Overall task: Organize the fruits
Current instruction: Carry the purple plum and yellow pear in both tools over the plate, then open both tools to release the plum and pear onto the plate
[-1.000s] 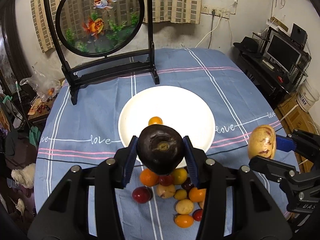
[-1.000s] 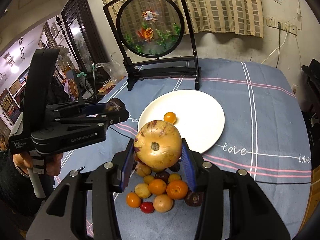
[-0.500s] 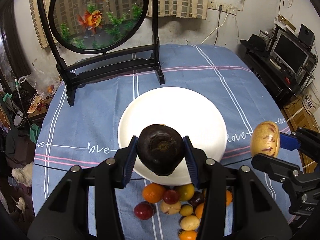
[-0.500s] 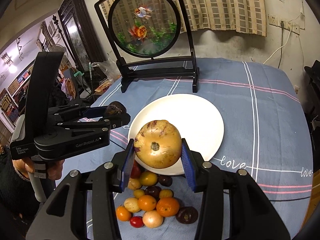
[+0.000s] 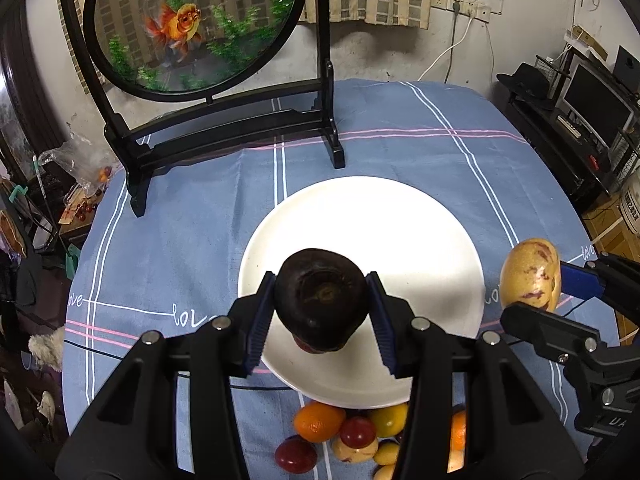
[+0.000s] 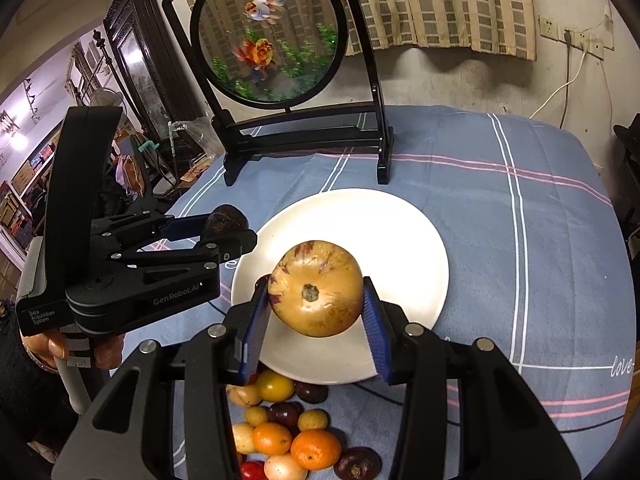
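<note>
My left gripper [image 5: 320,312] is shut on a dark purple fruit [image 5: 322,300] and hangs over the near part of the white plate [image 5: 360,216]. In the right wrist view that left gripper [image 6: 224,224] shows at the plate's left edge, still holding the dark fruit [image 6: 224,218]. Over the plate's [image 6: 400,232] near half, my right gripper [image 6: 316,304] is shut on a yellow fruit with purple streaks [image 6: 316,288]; the left wrist view has that yellow fruit [image 5: 530,276] at the plate's right. A pile of small fruits [image 6: 288,428] lies on the cloth in front of the plate. The small orange fruit on the plate is hidden.
A round goldfish screen on a black stand [image 5: 200,24] rises at the table's far side. The blue striped tablecloth [image 5: 400,136] covers the table. A person's hand [image 6: 56,348] holds the left gripper's handle. A desk with a monitor [image 5: 596,96] stands to the right.
Both grippers moved forward over the plate with their fruits still held. The fruit pile has slid toward the bottom of both views, and the small orange fruit on the plate is now covered.
</note>
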A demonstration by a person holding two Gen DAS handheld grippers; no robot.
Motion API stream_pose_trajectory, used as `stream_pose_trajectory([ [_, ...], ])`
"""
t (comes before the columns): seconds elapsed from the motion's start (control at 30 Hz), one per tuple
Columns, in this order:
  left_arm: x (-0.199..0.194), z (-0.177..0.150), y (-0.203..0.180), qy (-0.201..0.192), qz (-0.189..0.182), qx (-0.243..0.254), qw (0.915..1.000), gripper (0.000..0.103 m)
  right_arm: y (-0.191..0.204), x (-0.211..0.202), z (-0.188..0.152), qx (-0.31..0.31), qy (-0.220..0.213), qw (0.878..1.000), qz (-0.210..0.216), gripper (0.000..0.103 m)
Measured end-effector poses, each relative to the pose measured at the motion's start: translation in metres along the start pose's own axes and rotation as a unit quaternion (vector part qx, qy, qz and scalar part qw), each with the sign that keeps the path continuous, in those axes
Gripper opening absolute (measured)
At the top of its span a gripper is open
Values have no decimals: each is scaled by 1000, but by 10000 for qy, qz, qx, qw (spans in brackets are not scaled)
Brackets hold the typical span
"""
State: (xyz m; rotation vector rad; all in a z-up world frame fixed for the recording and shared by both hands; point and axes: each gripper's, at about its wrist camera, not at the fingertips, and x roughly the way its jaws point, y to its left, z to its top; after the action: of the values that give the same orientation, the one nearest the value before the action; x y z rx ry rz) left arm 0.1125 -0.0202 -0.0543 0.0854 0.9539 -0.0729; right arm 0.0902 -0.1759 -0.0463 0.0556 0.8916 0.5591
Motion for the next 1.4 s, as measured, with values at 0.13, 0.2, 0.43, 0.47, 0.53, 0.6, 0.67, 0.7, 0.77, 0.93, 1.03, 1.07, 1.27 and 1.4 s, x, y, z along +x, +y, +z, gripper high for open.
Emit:
stream_pose_trajectory([
  [0.13,6,0,6,19,34,-59,10000,46,-4,7,2,-2,49,10000,-28,45],
  [0.2,9,-1,10,42,58,-107,9999,46,-7,10,1,10,89,9999,-55,45],
  [0.43,18,-3,39,109,172,-364,9991,46,-25,30,-12,-44,419,9981,-439,45],
  [0.47,20,-2,42,115,205,-372,9990,46,-27,33,-14,-38,463,9979,-450,45],
  [0.53,25,-1,41,161,130,-351,9992,46,-29,41,-15,-8,558,9976,-420,45],
  [0.6,32,2,30,201,52,-274,9994,46,-29,54,-14,0,651,9970,-411,45],
  [0.67,43,5,13,289,44,-106,9995,46,-26,67,-11,-51,747,9962,-435,45],
  [0.7,48,5,7,331,5,-48,9994,46,-26,72,-10,-70,792,9959,-440,45],
  [0.77,57,5,-5,434,-22,63,9990,46,-27,82,-8,-68,889,9951,-433,45],
  [0.93,72,7,-15,537,29,182,9984,63,-27,102,-7,-306,1130,9908,-681,71],
  [1.03,66,10,-14,398,55,194,9990,64,-30,95,-4,-243,970,9928,-656,72],
  [1.07,64,11,-12,377,69,172,9991,64,-31,92,-2,-222,947,9932,-646,72],
  [1.27,37,20,23,94,208,-310,9993,67,-29,57,28,72,502,9975,-501,72],
  [1.4,30,7,53,170,668,-532,9962,69,12,35,39,-100,212,9990,-376,72],
])
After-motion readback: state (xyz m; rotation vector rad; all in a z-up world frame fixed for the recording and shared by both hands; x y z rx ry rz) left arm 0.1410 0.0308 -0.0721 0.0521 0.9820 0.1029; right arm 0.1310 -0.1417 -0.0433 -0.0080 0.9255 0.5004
